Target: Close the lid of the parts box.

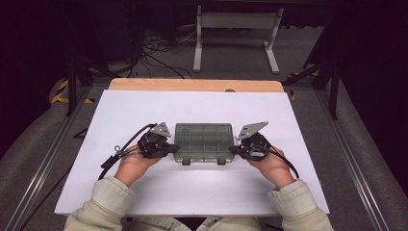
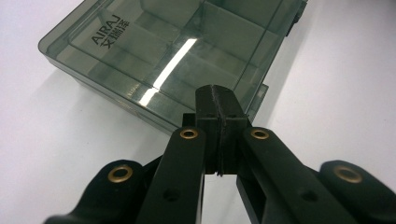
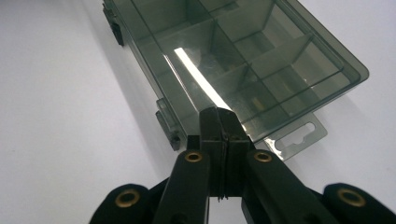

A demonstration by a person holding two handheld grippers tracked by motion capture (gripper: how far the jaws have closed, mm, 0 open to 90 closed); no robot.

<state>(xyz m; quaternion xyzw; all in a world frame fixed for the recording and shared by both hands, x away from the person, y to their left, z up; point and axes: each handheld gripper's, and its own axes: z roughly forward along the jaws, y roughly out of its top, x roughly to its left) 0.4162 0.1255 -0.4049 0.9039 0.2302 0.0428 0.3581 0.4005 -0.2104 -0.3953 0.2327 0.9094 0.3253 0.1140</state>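
The box point(image 1: 204, 142), a smoky clear plastic organizer with dividers, lies lid down and latches fastened (as far as I can judge) on the white table point(image 1: 144, 110), nearer its front edge than its back, roughly centred. The left gripper point(image 1: 169, 148) and right gripper point(image 1: 236, 149) sit at its two short ends, both with jaws closed on nothing. Opening looks not yet begun, so everything is left.

The person wears pale cream sleeves with ribbed cuffs, and each hand carries a black gripper, the left gripper point(image 1: 169, 148) and right gripper point(image 1: 234, 149) alike: grey three-cornered plate on top, brass-ringed screws along black jaws, black cable trailing back.
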